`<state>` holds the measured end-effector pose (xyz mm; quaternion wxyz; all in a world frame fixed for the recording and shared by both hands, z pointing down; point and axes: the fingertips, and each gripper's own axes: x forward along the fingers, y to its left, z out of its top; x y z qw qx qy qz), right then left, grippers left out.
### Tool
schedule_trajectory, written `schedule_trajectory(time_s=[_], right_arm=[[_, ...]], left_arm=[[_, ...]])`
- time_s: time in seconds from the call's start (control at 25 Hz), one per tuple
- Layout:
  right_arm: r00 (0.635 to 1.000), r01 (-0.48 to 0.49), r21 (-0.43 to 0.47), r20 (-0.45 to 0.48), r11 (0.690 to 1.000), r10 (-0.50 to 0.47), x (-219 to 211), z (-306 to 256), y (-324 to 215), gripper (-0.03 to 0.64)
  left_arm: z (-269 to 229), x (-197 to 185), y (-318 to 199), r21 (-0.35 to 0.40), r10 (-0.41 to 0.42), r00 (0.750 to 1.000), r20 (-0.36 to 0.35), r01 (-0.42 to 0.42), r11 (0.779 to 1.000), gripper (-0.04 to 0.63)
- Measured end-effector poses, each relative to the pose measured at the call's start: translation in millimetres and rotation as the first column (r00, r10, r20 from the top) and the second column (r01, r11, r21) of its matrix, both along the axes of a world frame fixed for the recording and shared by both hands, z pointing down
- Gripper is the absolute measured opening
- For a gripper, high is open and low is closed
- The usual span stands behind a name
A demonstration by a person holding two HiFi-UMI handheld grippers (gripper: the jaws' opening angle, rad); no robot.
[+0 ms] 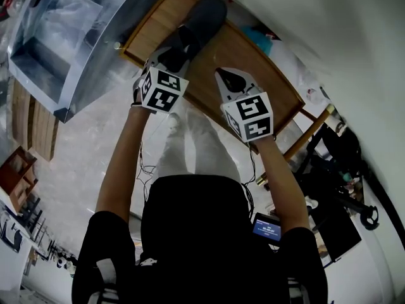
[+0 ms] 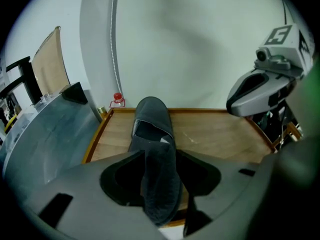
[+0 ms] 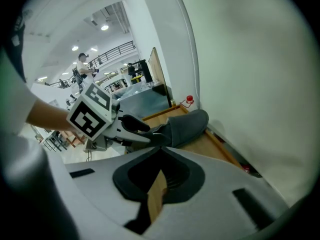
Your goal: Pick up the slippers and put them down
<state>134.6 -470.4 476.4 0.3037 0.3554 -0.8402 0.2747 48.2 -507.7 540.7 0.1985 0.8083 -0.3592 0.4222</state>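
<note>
- Black top nearest in the head view, with two bare forearms reaching forward, one to each gripper.
- Two marker cubes, one per gripper, printed with black-and-white squares.
- Left gripper (image 1: pixel 179 50) (image 2: pixel 160 154): fingers spread wide, one on either side of the heel end of the slipper, with dark gaps showing beside it further back. Not clamped on it.
- Right gripper (image 1: pixel 226 80) (image 3: pixel 160 149): fingers drawn together at the tips with nothing between them. Only a sliver of wood seen through the slit. Held above the tabletop, just beside the left gripper.
- One slipper (image 1: pixel 201 25) (image 2: pixel 152 119) (image 3: pixel 185 126) in view: dark grey, closed toe, lying sole-down on the tabletop, toe toward the wall, heel end reaching the near edge.
- One tabletop (image 1: pixel 247 56) (image 2: pixel 215 134) (image 3: pixel 210 144): light brown wood with a raised rim all round, otherwise bare apart from the slipper.
- One grey metal-looking box (image 1: pixel 57 43) just left of the tabletop, open at the top.
- One small red item (image 2: pixel 118 98) (image 3: pixel 189 99) past the far left corner of the tabletop, at the foot of the wall.
- White wall (image 2: pixel 200 49) farthest back, directly behind the tabletop.
</note>
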Motion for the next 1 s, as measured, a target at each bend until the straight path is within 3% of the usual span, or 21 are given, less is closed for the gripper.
schedule_trajectory(time_s=[0.4,0.8,1.0], right_arm=[[0.999,0.049,-0.021,-0.004,0.999,-0.050,-4.2,15.1,9.9,-0.005],[0.996,0.083,-0.030,-0.008,0.996,-0.083,-3.5,22.2,14.0,-0.005],[0.997,0.080,-0.035,-0.009,0.996,-0.080,-0.2,20.0,16.8,-0.005]], left_arm=[[16.9,-3.3,-11.5,0.014,-0.028,0.998,0.052,0.028,1.000,0.163],[23.4,-5.2,-11.8,0.020,-0.030,0.998,0.053,0.029,0.999,0.044],[18.6,-5.6,-6.5,0.005,-0.026,0.999,0.040,0.026,1.000,0.032]])
